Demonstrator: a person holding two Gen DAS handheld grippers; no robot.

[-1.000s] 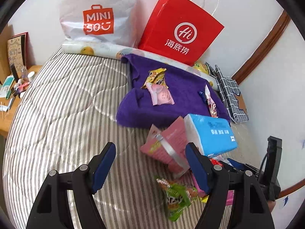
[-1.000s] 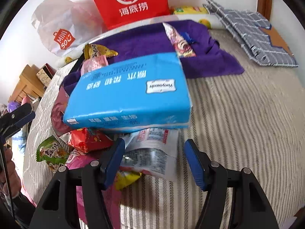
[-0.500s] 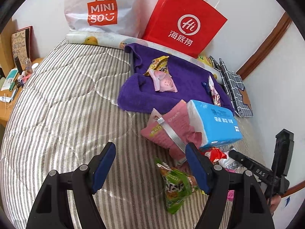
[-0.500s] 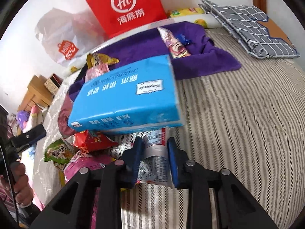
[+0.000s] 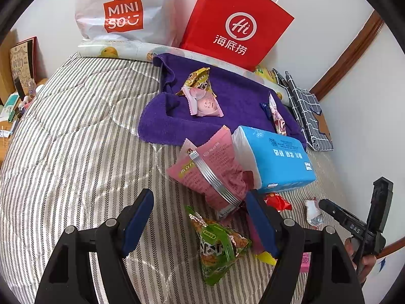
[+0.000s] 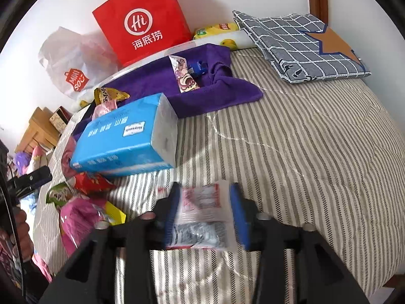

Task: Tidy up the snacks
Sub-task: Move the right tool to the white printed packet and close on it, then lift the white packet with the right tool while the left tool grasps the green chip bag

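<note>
My right gripper [image 6: 203,202] is shut on a clear snack packet with red print [image 6: 202,210] and holds it lifted above the striped bed [image 6: 303,139]. My left gripper [image 5: 200,217] is open and empty, hovering over a green snack bag [image 5: 217,243] and a pink clipped bag [image 5: 215,167]. A purple towel [image 5: 240,101] at the back holds a yellow packet [image 5: 197,78], a pink packet [image 5: 205,103] and a slim packet [image 5: 277,117]. A red packet [image 6: 88,182] and a magenta bag [image 6: 76,217] lie in the pile.
A blue tissue pack [image 5: 276,157] lies beside the pile. A red paper bag [image 5: 235,25] and a white Miniso bag [image 5: 124,12] stand against the wall. A folded checked cloth [image 6: 303,45] lies at the far corner. A wooden nightstand [image 5: 10,116] stands left of the bed.
My right gripper closed on the clear packet and pulled it up and back from under the tissue pack. My left gripper drew back slightly, still open.
</note>
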